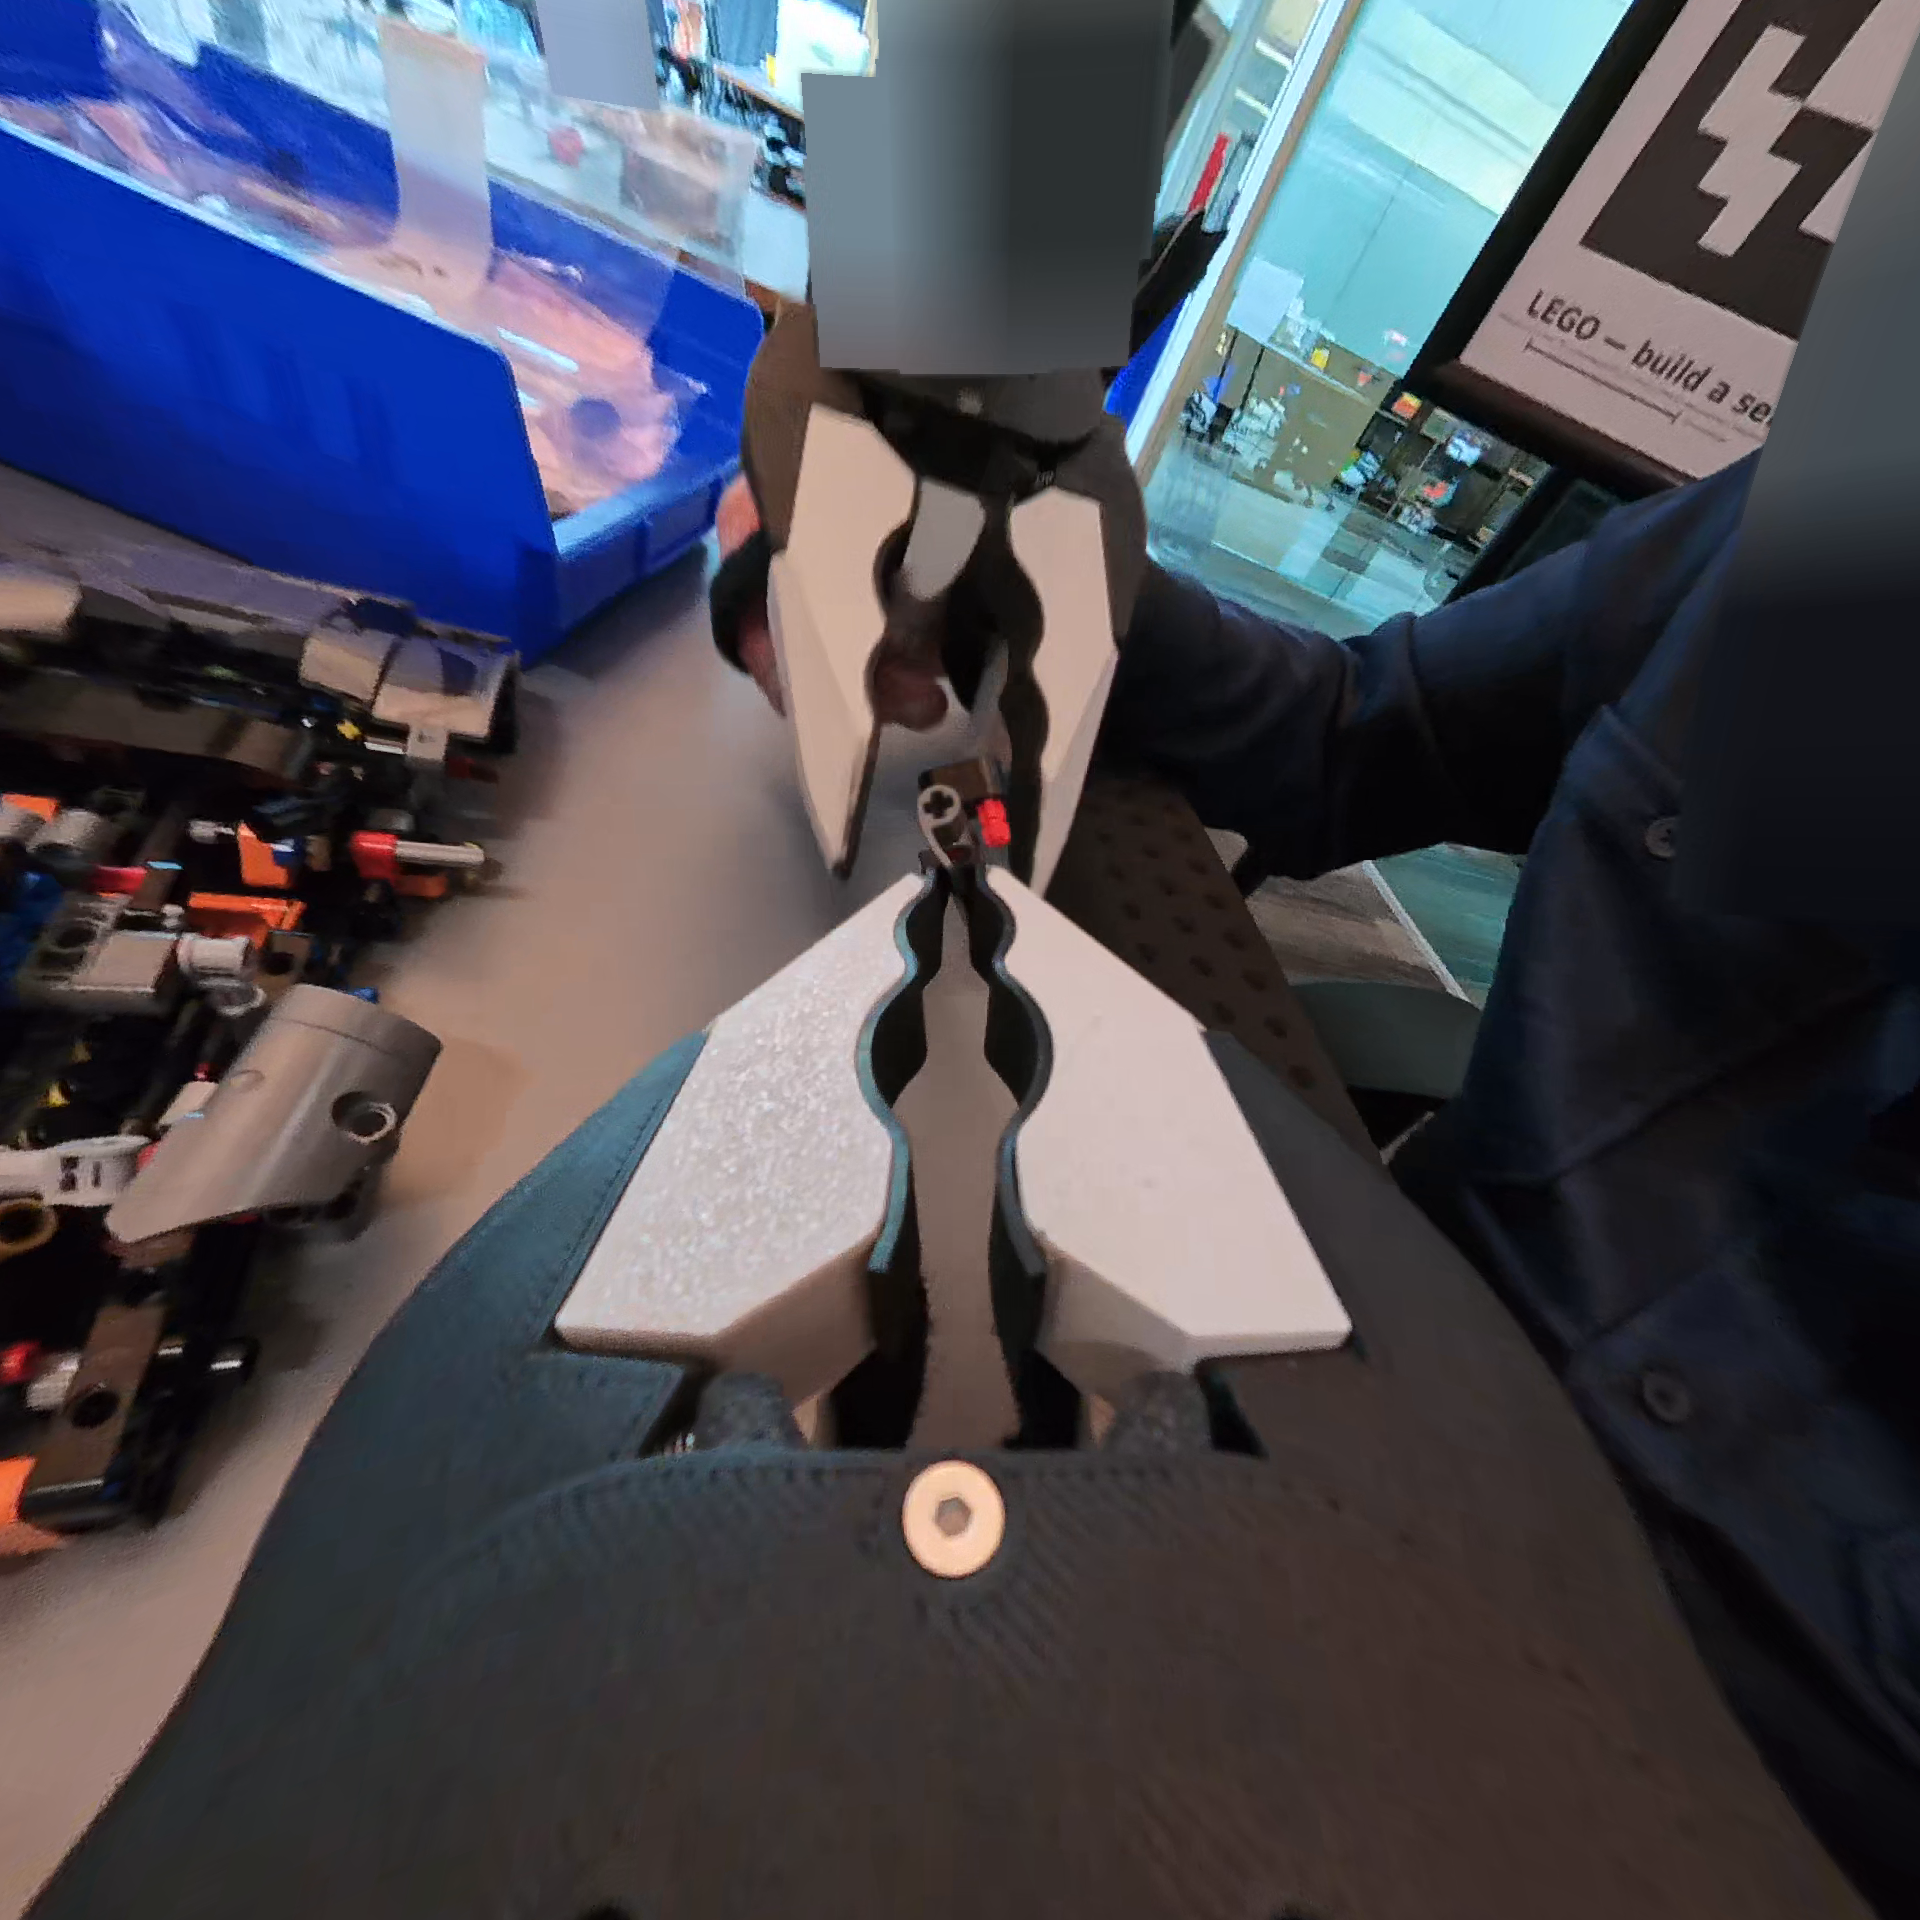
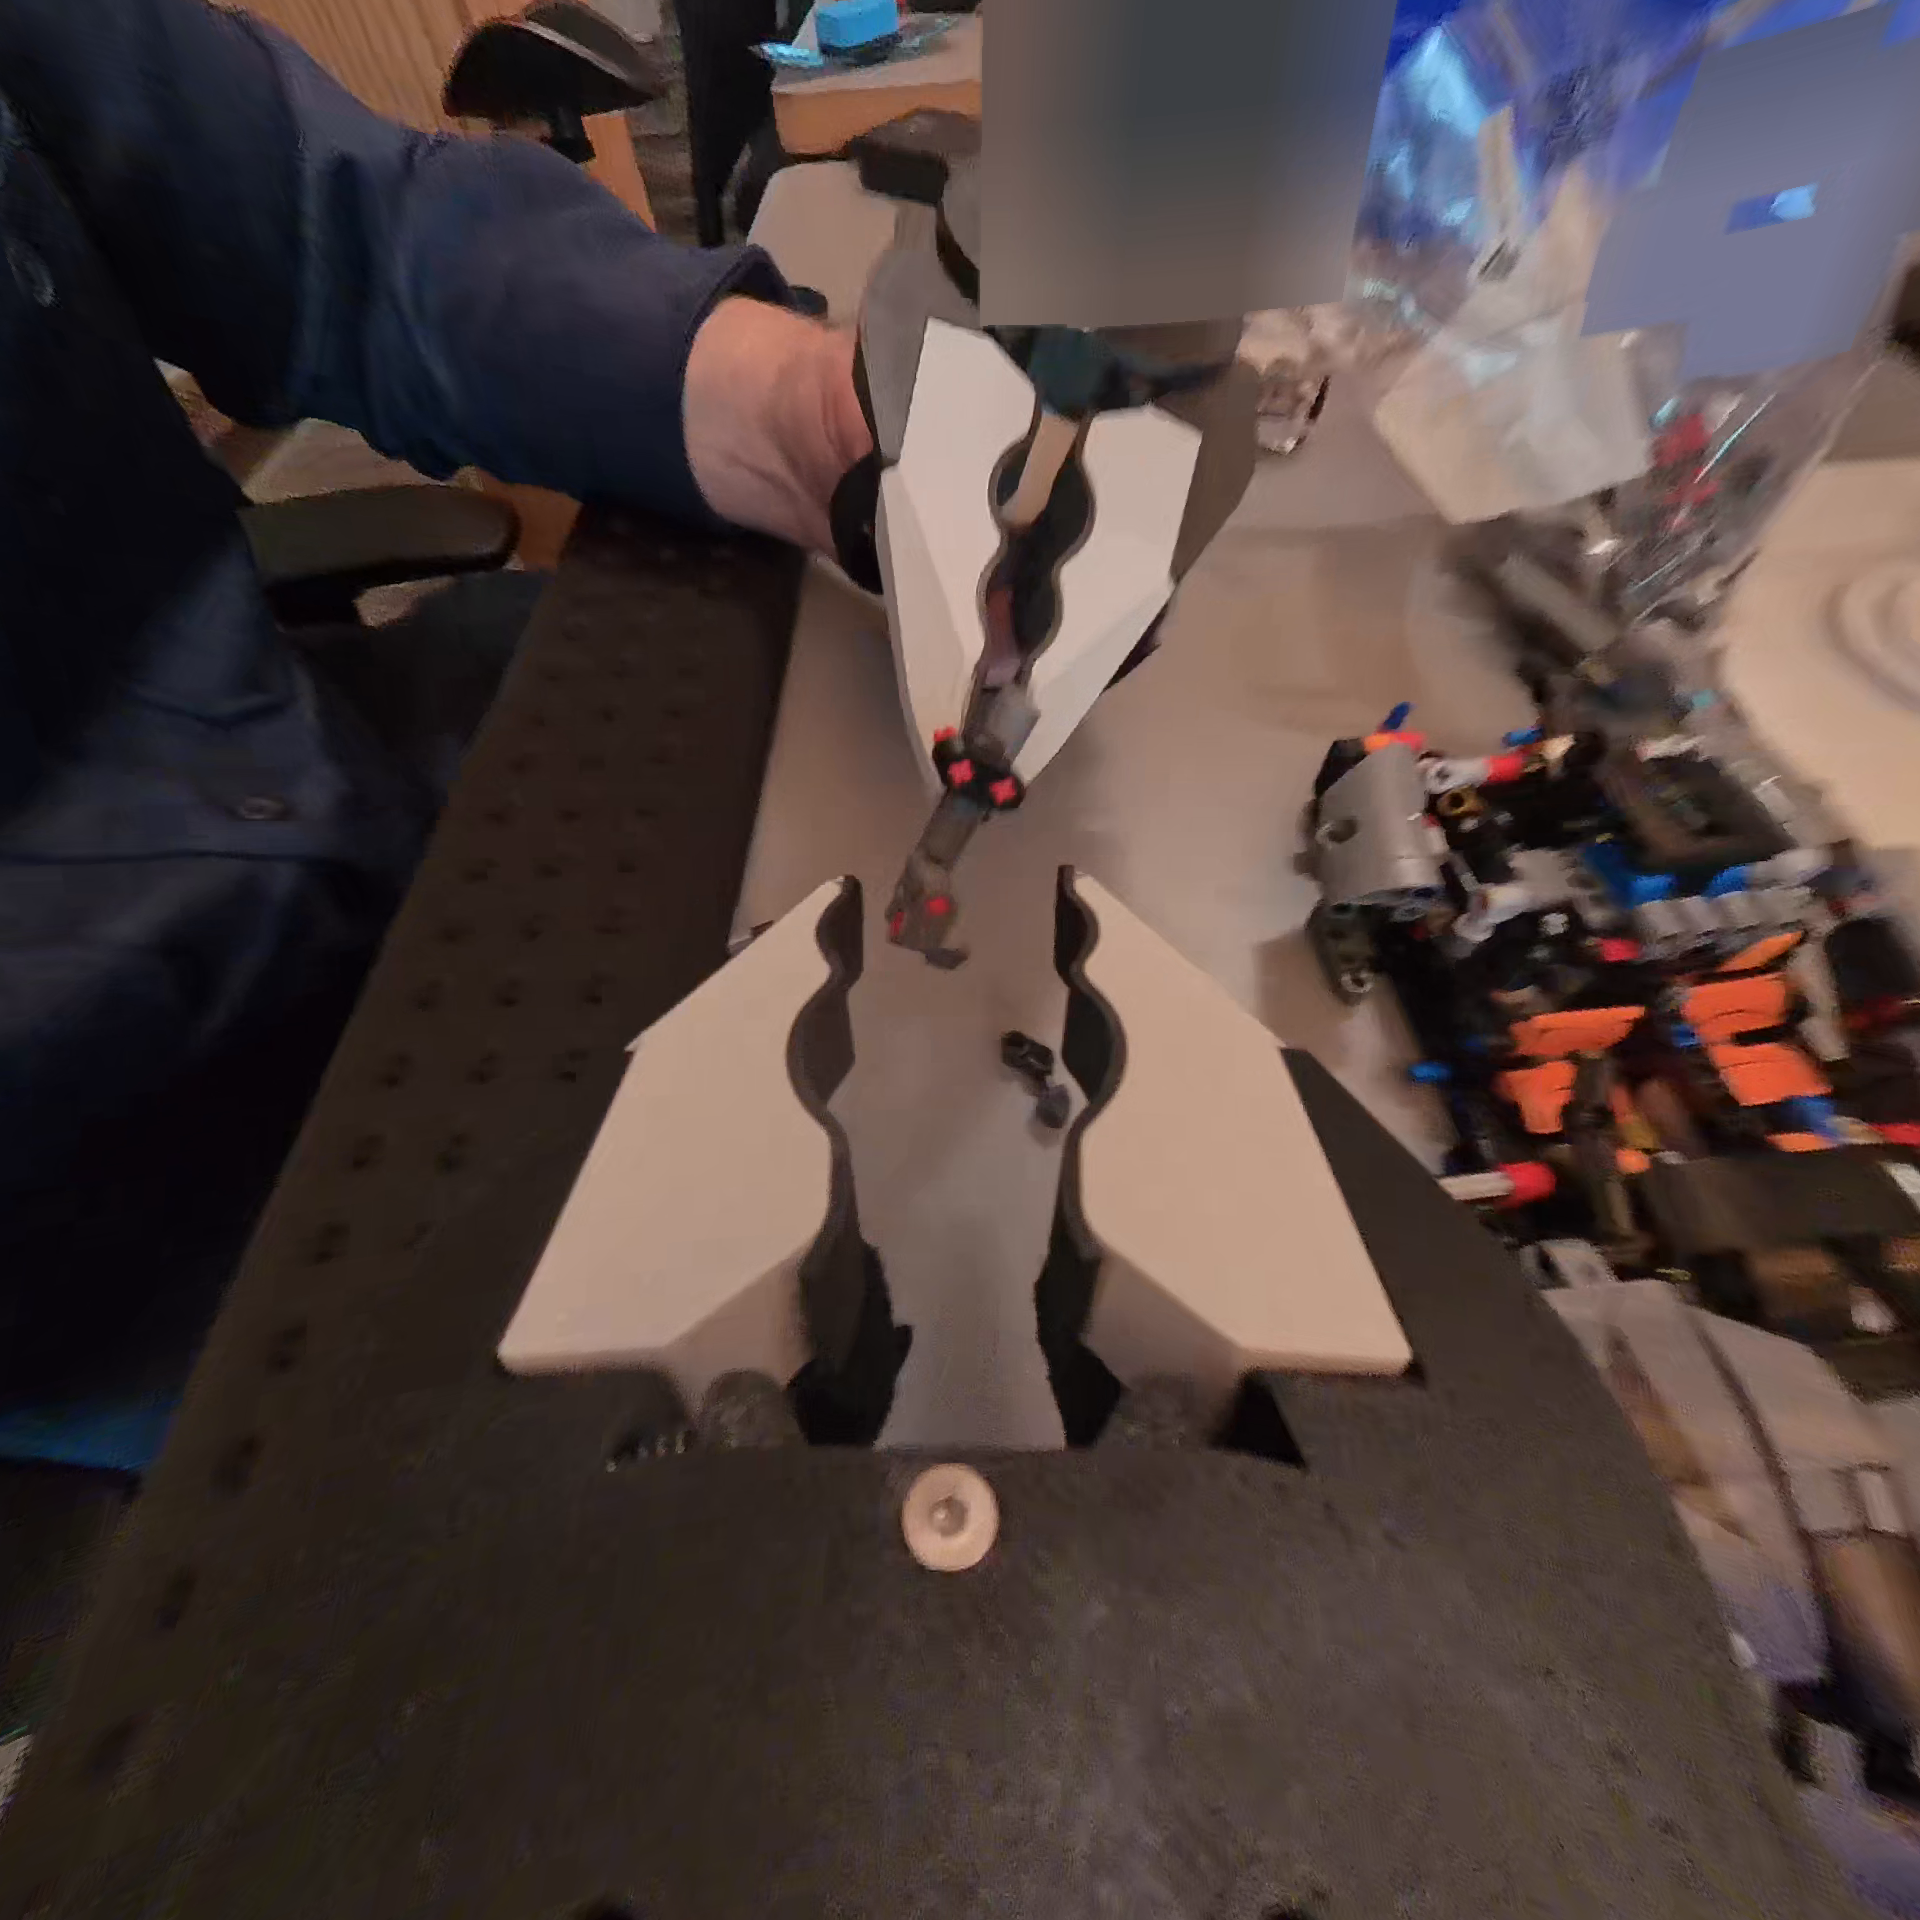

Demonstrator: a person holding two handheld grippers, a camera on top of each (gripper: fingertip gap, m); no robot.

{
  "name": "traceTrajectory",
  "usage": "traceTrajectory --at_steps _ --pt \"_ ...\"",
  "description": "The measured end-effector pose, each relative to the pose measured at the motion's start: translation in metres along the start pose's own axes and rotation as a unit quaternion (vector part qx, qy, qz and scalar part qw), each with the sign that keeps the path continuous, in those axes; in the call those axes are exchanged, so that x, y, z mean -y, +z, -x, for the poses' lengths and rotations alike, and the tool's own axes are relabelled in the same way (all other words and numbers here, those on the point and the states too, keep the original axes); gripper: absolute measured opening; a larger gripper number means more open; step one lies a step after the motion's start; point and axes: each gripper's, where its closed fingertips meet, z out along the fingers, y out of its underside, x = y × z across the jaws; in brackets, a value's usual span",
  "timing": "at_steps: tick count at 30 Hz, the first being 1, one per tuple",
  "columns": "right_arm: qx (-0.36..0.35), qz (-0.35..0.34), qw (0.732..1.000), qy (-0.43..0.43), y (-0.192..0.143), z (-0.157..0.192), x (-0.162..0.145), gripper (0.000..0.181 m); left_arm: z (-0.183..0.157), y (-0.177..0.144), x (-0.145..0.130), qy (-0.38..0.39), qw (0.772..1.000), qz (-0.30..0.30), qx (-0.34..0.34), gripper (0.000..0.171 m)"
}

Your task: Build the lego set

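My left gripper (image 1: pixel 956 883) is shut on a small grey and black Lego sub-assembly (image 1: pixel 958 819) with red pins, held above the grey table (image 1: pixel 623 831). In the right wrist view the left gripper (image 2: pixel 982 764) comes in from the top and the sub-assembly (image 2: pixel 951 831) hangs down from its tips. My right gripper (image 2: pixel 956 878) is open, and its tips stand on either side of the sub-assembly's lower end without touching it. The large, partly built grey, black and orange Lego model (image 1: pixel 208 935) lies to the side (image 2: pixel 1558 987).
Two small loose black pieces (image 2: pixel 1034 1075) lie on the table by my right gripper's right finger. A black perforated board (image 2: pixel 520 935) runs along the table edge near the person's dark blue sleeve (image 2: pixel 468 312). A blue bin (image 1: pixel 312 364) and a clear bag of parts (image 2: pixel 1558 364) stand behind. My left and right fingertips are right by each other.
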Motion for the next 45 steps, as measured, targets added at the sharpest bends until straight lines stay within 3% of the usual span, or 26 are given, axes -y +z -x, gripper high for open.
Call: traceTrajectory --at_steps 2,5,13,17,25,34,45 --pt "0.02 -0.003 1.0 0.02 0.003 0.003 0.001 0.038 0.003 0.0 0.0 0.012 1.0 0.002 0.013 0.002" --pt "0.024 -0.036 0.998 0.042 0.0 0.0 0.012 0.011 0.0 0.004 -0.001 0.029 0.999 0.008 0.012 0.002" --pt "0.035 -0.03 0.996 0.074 0.004 0.001 0.009 0.017 -0.003 0.005 0.004 0.057 0.998 0.001 0.023 0.002" --pt "0.031 -0.02 0.997 0.073 0.005 0.0 0.008 0.005 0.001 0.005 0.004 0.07 0.997 0.001 0.043 0.002" --pt "0.017 0.016 0.998 0.054 0.007 0.001 0.0 0.005 0.001 0.007 0.004 0.097 0.993 0.016 0.067 0.003" --pt "0.006 0.001 0.999 0.054 0.005 -0.003 0.005 0.004 0.004 0.003 0.01 0.121 0.986 0.018 0.113 0.0" --pt "-0.037 0.08 0.996 -0.001 0.011 -0.007 -0.017 0.005 0.005 0.002 0.004 0.175 0.972 0.058 0.143 0.008"
